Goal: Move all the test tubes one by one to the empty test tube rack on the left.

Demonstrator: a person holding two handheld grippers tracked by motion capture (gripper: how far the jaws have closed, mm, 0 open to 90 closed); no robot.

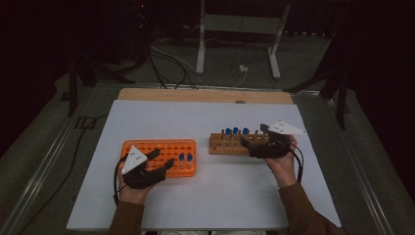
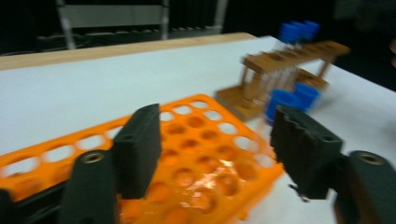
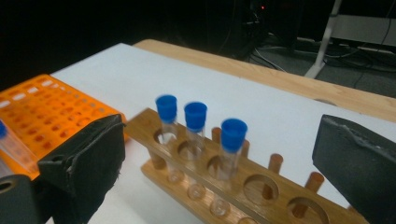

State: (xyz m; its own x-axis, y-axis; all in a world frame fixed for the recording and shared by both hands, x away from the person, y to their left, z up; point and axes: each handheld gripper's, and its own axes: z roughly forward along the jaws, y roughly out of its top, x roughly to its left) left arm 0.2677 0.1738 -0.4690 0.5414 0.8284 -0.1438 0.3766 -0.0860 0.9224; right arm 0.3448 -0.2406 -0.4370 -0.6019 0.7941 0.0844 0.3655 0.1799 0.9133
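So your left gripper (image 1: 164,160) hangs open and empty over the orange rack (image 1: 161,146), while your right gripper (image 1: 255,136), jaws wide, lines up on the wooden rack's (image 1: 220,146) blue-capped tubes (image 3: 232,140).

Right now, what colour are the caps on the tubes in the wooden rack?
Blue caps on clear tubes in the wooden rack; clearest in the right gripper view.

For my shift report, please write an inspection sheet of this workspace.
Surface: white table, wooden edge at the far side.
Job's things: orange rack with two blue-capped tubes; wooden rack with three blue-capped tubes.
Clutter: nothing seen.
Grippers: left gripper open over the orange rack, jaws empty; right gripper open by the wooden rack, jaws empty.
Cables: black cable trails from the left gripper; floor cables beyond the table.
Surroundings: dark room, white stand.
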